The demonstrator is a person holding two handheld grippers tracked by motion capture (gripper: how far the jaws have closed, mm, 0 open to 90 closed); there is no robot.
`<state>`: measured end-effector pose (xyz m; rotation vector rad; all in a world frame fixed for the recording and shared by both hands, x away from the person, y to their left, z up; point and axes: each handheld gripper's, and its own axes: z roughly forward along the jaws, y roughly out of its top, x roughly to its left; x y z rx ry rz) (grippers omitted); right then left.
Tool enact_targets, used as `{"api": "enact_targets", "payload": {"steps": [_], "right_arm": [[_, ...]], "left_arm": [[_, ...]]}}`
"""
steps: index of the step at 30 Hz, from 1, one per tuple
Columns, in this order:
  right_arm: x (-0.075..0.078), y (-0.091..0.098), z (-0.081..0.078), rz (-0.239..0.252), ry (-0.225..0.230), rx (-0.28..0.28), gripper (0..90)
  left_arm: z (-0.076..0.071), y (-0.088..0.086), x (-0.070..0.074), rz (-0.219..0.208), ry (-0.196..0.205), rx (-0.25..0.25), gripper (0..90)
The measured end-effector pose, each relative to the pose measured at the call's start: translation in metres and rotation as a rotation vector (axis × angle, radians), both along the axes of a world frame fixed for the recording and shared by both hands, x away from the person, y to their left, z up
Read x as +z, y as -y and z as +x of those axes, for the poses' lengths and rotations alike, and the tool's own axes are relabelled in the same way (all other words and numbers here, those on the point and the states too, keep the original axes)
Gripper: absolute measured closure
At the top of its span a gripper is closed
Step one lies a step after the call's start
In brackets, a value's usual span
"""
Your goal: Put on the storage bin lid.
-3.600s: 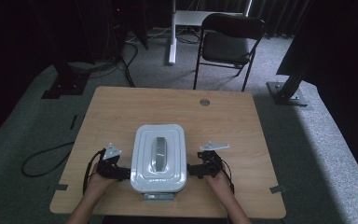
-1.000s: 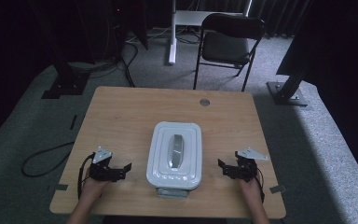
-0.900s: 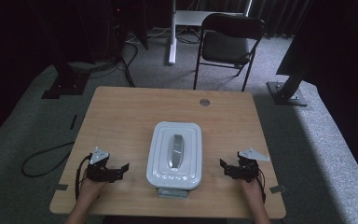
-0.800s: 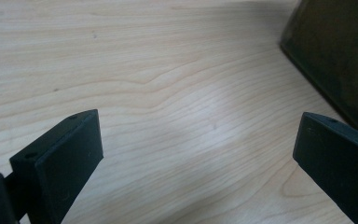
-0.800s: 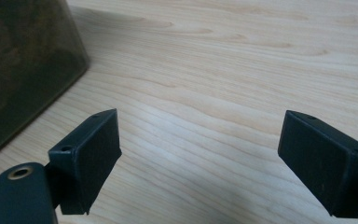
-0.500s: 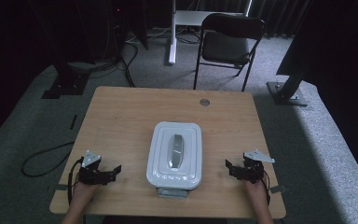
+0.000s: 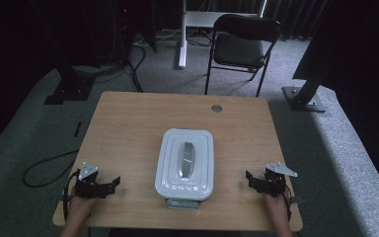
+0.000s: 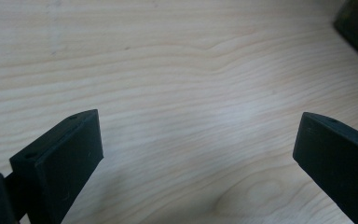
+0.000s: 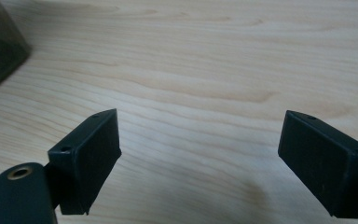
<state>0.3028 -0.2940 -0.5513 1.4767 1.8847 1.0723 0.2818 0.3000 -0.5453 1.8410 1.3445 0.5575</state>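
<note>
A white rectangular lidded container (image 7: 185,164) with a grey handle on its lid stands near the front middle of the wooden table (image 7: 133,123). My left gripper (image 7: 113,184) rests near the front left corner, well left of the container, open with nothing between its jaws. My right gripper (image 7: 249,178) sits near the front right edge, to the right of the container, also open and empty. In the left gripper view (image 8: 198,140) and the right gripper view (image 9: 200,140) the black jaws stand wide apart over bare wood; a dark corner of the container (image 9: 0,51) shows at the upper left.
A round cable hole (image 7: 216,107) lies near the table's far edge. Behind the table stands a dark folding chair (image 7: 244,44). Dark stands and cables lie on the grey carpet at left (image 7: 64,89) and right (image 7: 303,94).
Both grippers let go of the container's sides and drew outward and back toward the front corners. The container now sits slightly farther right and away from the front edge.
</note>
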Motion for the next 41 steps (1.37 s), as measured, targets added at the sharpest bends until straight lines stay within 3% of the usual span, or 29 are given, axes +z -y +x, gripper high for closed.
{"api": "enact_targets", "payload": {"steps": [5, 8, 12, 16, 18, 23, 27, 34, 37, 41], "right_arm": [[-0.004, 0.007, -0.002, -0.018, -0.020, -0.050, 10.6], [-0.007, 0.010, -0.004, -0.037, -0.038, -0.057, 10.6], [-0.009, 0.013, -0.009, -0.055, -0.027, -0.115, 10.6], [-0.008, 0.013, -0.013, -0.054, -0.018, -0.175, 10.6], [-0.009, 0.015, -0.014, -0.049, -0.041, -0.205, 10.6], [-0.009, 0.018, -0.015, -0.036, -0.031, -0.256, 10.6], [-0.010, 0.020, -0.015, -0.033, -0.048, -0.310, 10.6], [-0.010, 0.025, -0.015, -0.013, -0.040, -0.330, 10.6], [-0.010, 0.025, -0.014, -0.039, -0.040, -0.337, 10.6], [-0.010, 0.025, -0.013, -0.034, -0.043, -0.331, 10.6]], "left_arm": [[-0.006, -0.008, -0.002, 0.018, -0.004, 0.027, 2.2], [-0.010, -0.015, -0.002, -0.006, 0.004, 0.052, 2.2], [-0.014, -0.020, -0.003, 0.018, 0.006, 0.078, 2.2], [-0.015, -0.023, -0.003, 0.015, 0.002, 0.099, 2.2], [-0.018, -0.029, -0.004, 0.000, -0.005, 0.143, 2.2], [-0.022, -0.031, -0.005, 0.067, -0.007, 0.206, 2.2], [-0.023, -0.036, -0.004, 0.066, 0.014, 0.281, 2.2], [-0.023, -0.038, -0.007, 0.087, -0.002, 0.306, 2.2], [-0.024, -0.039, -0.007, 0.102, 0.003, 0.329, 2.2], [-0.024, -0.042, -0.007, 0.100, 0.005, 0.341, 2.2]]}}
